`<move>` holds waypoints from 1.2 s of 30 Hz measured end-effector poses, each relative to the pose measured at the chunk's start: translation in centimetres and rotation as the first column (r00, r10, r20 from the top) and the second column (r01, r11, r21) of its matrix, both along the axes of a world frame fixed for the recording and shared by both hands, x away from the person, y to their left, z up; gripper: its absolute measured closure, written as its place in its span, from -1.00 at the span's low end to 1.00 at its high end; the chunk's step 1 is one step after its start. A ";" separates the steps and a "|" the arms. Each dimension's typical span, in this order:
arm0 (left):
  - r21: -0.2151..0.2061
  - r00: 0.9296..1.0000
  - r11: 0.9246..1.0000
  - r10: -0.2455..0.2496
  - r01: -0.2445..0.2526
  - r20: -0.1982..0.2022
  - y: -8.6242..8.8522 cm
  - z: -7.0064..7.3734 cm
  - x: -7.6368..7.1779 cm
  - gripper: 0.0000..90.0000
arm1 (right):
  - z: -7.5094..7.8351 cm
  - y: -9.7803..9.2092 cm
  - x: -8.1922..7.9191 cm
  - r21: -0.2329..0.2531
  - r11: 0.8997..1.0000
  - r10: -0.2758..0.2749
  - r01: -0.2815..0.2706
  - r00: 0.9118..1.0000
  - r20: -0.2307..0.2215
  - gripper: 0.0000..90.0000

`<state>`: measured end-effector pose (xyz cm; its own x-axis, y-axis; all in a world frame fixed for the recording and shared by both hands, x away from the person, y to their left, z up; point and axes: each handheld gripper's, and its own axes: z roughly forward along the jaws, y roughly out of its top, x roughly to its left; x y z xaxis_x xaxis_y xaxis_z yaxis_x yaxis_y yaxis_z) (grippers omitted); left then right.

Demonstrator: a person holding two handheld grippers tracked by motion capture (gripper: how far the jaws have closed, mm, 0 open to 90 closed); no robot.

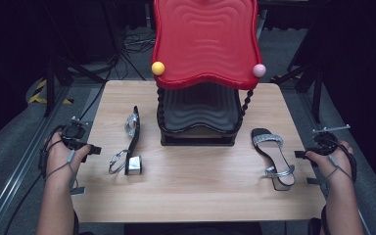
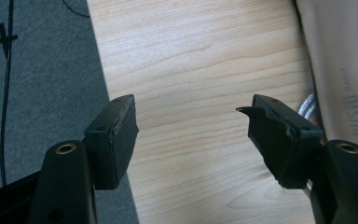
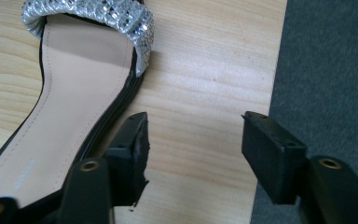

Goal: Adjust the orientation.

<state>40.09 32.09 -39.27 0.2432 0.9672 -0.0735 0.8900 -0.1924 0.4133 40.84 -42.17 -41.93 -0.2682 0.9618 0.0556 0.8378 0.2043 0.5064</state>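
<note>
Both forearms come in from the near edge of the tabletop (image 1: 200,196), each hand holding a gripper just outside a side edge. At the right edge, the right gripper (image 3: 193,140) has its jaws wide apart and empty. The right sandal (image 1: 274,157) lies flat on its sole near this edge, its long axis going from the glitter toe strap on the far side to the heel and ankle strap on the near side. In the right gripper view, the sandal's black sole edge passes just beside the jaw on that view's left, so the shoe lies a little inward from the jaws, toward the tabletop's middle.

At the left edge, the left gripper (image 2: 193,135) is also wide open with nothing between the jaws. The left sandal (image 1: 130,142) lies tipped on its side, well inward from it, with the block heel toward the near edge. Behind both shoes, at the far edge, stands a shoe rack (image 1: 199,117) with a red top shelf (image 1: 205,39).

The right gripper seems nearer to its shoe, so probably it needs only a short sideways move to close across the sole.
</note>
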 end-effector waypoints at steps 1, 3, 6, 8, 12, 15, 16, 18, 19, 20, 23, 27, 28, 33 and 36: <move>-0.003 1.000 1.000 -0.004 0.004 0.007 -0.1 0.1 -0.1 -0.27 | 0.1 0.0 0.0 0.022 1.000 -0.012 0.012 1.000 0.007 -0.04; -0.004 1.000 1.000 -0.007 0.007 0.020 -0.2 0.6 -0.3 -0.27 | 0.3 0.0 0.0 0.047 0.999 -0.015 0.014 1.000 0.026 -0.05; -0.014 1.000 1.000 -0.006 0.006 0.026 -0.6 1.5 -0.6 -0.26 | 0.4 0.2 -0.1 0.054 0.998 -0.012 0.010 0.999 0.038 -0.06; -0.017 0.999 1.000 -0.018 0.018 0.032 -0.8 1.8 -0.8 -0.24 | 0.4 0.2 -0.1 0.059 0.998 -0.011 0.009 0.999 0.038 -0.07; -0.019 0.997 0.998 -0.057 0.058 0.056 -1.9 3.0 -1.3 -0.24 | 0.3 0.2 0.0 0.064 0.998 -0.009 0.007 0.999 0.031 -0.09; -0.035 0.992 0.993 -0.109 0.112 0.065 -3.3 3.6 -1.6 -0.24 | 0.3 0.3 0.0 0.064 0.998 -0.013 0.011 0.999 0.034 -0.11; -0.033 0.990 0.992 -0.123 0.126 0.069 -3.8 3.7 -1.7 -0.24 | 0.3 0.4 0.0 0.063 0.998 -0.014 0.012 0.999 0.033 -0.11; -0.030 0.988 0.990 -0.134 0.137 0.072 -4.0 3.7 -1.7 -0.25 | 0.3 0.5 0.0 0.065 0.998 -0.009 0.006 0.999 0.034 -0.12; -0.024 0.986 0.988 -0.148 0.150 0.074 -4.4 3.8 -1.8 -0.25 | 0.3 0.5 0.0 0.064 0.998 -0.006 0.004 0.999 0.035 -0.13; -0.026 0.985 0.987 -0.155 0.157 0.074 -4.7 3.8 -1.8 -0.25 | 0.2 0.6 0.1 0.064 0.998 -0.006 0.004 0.999 0.033 -0.13; -0.021 0.980 0.982 -0.188 0.190 0.070 -5.4 3.8 -1.9 -0.26 | 0.0 0.8 0.2 0.063 0.998 0.000 -0.002 1.000 0.027 -0.15; -0.047 0.970 0.969 -0.243 0.244 0.030 -6.3 3.6 -2.2 -0.22 | 0.0 0.9 0.2 0.064 0.998 0.005 -0.007 1.000 0.026 -0.16; -0.047 0.970 0.969 -0.243 0.244 0.030 -6.3 3.6 -2.2 -0.22 | 0.0 1.0 0.2 0.065 0.998 0.005 -0.007 1.000 0.025 -0.16; -0.043 0.959 0.958 -0.284 0.284 -0.001 -6.8 2.6 -2.0 -0.25 | -0.1 1.1 0.2 0.066 0.998 0.009 -0.011 1.000 0.024 -0.16; -0.041 0.955 0.954 -0.296 0.296 0.006 -7.0 2.0 -1.9 -0.25 | -0.1 1.2 0.2 0.068 0.998 0.009 -0.011 1.000 0.025 -0.17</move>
